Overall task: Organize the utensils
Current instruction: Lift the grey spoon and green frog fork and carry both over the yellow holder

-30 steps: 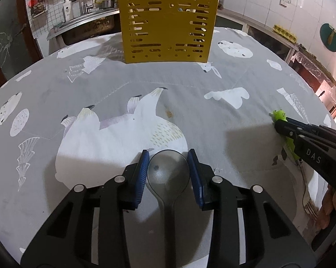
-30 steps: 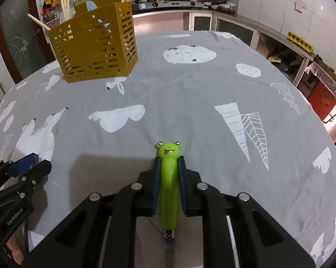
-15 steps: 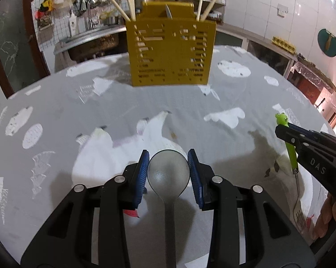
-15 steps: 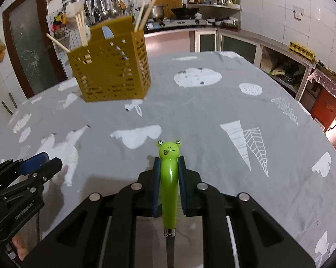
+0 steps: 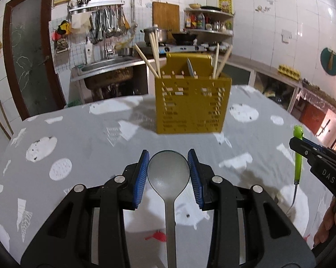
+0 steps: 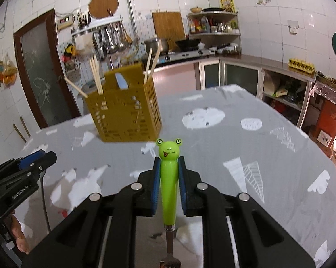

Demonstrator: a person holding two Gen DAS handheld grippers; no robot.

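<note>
My left gripper (image 5: 168, 156) is shut on a grey metal spoon (image 5: 168, 175), bowl forward, held above the table. My right gripper (image 6: 169, 164) is shut on a fork with a green frog-head handle (image 6: 169, 174), frog end forward, tines hanging below. The fork also shows at the right of the left wrist view (image 5: 298, 156). The yellow slotted utensil holder (image 5: 191, 102) stands on the table ahead, with chopsticks (image 5: 153, 53) and a knife blade inside; it shows in the right wrist view (image 6: 125, 114) too. The left gripper appears at the left of the right wrist view (image 6: 37, 158).
The round table wears a grey cloth with white animal prints (image 5: 78, 138). A small red scrap (image 5: 156, 236) lies on the cloth under the spoon handle. Kitchen counters, a sink (image 5: 105, 67) and a stove (image 6: 185, 51) stand beyond the table.
Both grippers have lifted and tilted up from the cloth with their utensils. The holder now sits lower in both views and the kitchen wall fills the upper part.
</note>
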